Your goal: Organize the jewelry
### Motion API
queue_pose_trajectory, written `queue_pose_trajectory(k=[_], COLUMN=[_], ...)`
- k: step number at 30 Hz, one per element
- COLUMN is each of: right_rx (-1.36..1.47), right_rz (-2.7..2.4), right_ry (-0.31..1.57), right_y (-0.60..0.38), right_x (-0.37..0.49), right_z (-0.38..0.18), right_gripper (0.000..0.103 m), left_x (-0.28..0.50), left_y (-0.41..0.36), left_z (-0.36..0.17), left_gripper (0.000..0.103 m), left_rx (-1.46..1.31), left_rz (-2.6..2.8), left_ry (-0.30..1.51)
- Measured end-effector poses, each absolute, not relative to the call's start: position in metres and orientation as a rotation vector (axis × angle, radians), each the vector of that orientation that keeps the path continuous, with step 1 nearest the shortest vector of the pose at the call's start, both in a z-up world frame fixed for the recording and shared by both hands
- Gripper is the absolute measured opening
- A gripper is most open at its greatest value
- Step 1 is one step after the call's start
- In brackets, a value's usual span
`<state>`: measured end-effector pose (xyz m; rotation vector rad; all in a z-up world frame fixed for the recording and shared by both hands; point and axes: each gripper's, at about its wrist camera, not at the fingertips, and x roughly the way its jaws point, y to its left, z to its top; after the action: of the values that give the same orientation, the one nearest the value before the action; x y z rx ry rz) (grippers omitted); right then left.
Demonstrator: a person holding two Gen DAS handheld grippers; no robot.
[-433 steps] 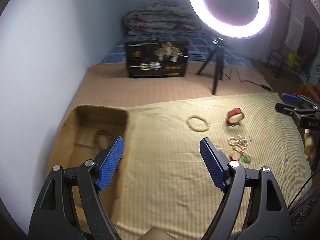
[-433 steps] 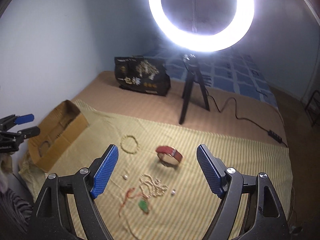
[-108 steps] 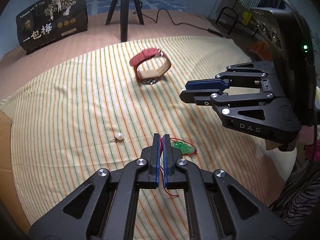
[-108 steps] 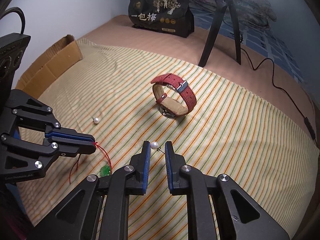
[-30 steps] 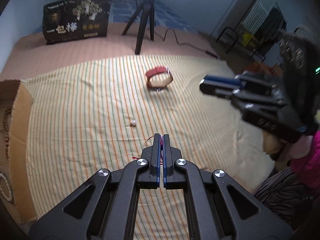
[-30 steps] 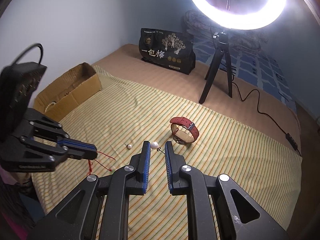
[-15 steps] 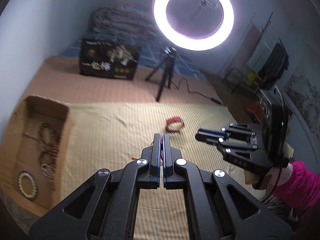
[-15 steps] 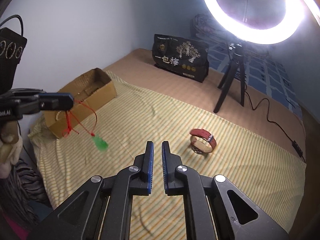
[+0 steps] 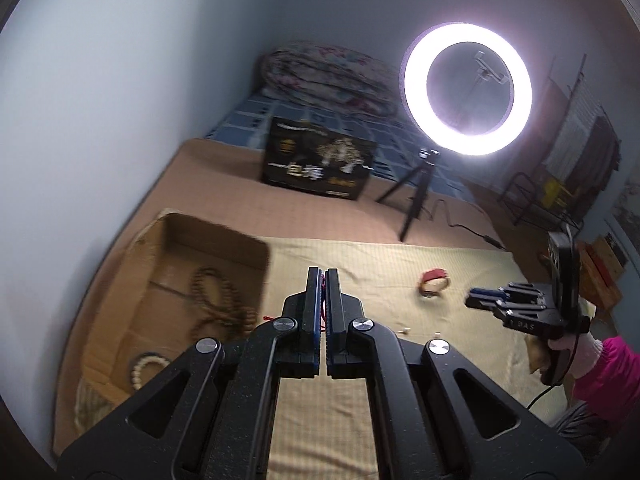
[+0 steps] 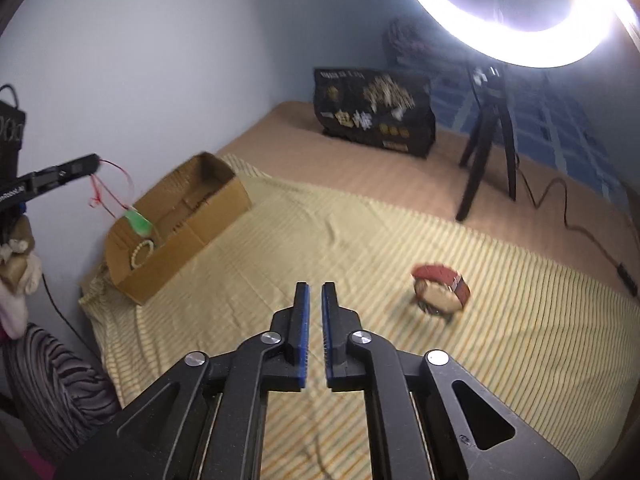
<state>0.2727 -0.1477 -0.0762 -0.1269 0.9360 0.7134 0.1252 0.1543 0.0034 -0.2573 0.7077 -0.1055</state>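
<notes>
The left gripper [image 10: 90, 166] pinched a red cord [image 10: 116, 192], its green pendant [image 10: 138, 222] dangling over the cardboard box [image 10: 216, 208]. The right gripper [image 10: 312, 300] was opening, nothing between its fingers.

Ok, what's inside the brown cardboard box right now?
Inside the brown cardboard box: dark wooden bead strands and a pale bead bracelet. Its near corner is hidden by the wall.

From my remote seat: a lit ring light [image 9: 467, 89] on a black tripod [image 9: 414, 194] glares over a bed laid with a tan cover [image 9: 224, 184] and a striped yellow cloth [image 10: 360, 248]. Pale blue walls [image 9: 132, 80] close the corner. A black printed bag [image 10: 374, 114] stands behind, before a blue checked sheet [image 9: 384, 136] and a folded floral quilt [image 9: 324, 76]. A dark metal rack [image 9: 536, 200] sits at far right.
</notes>
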Motion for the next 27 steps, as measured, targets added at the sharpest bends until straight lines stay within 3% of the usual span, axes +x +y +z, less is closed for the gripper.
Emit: queue_pose_trajectory(k=[3, 13, 27], right_rx=[-0.161, -0.384, -0.439], right_rz=[0.685, 0.685, 0.649], right_ry=[0.995, 1.114, 1.103], right_y=[-0.160, -0.151, -0.147], right_x=[0.276, 0.271, 0.280], right_z=[-0.099, -0.162, -0.183], right_gripper=[0.022, 0.025, 0.025], left_x=[0.123, 0.115, 0.117], left_y=[0.170, 0.199, 0.195], left_z=[-0.003, -0.014, -0.020], left_gripper=[0.000, 0.000, 0.000], left_rx=[-0.277, -0.324, -0.324], left_rz=[-0.065, 0.009, 0.008], left_ry=[0.713, 0.716, 0.729])
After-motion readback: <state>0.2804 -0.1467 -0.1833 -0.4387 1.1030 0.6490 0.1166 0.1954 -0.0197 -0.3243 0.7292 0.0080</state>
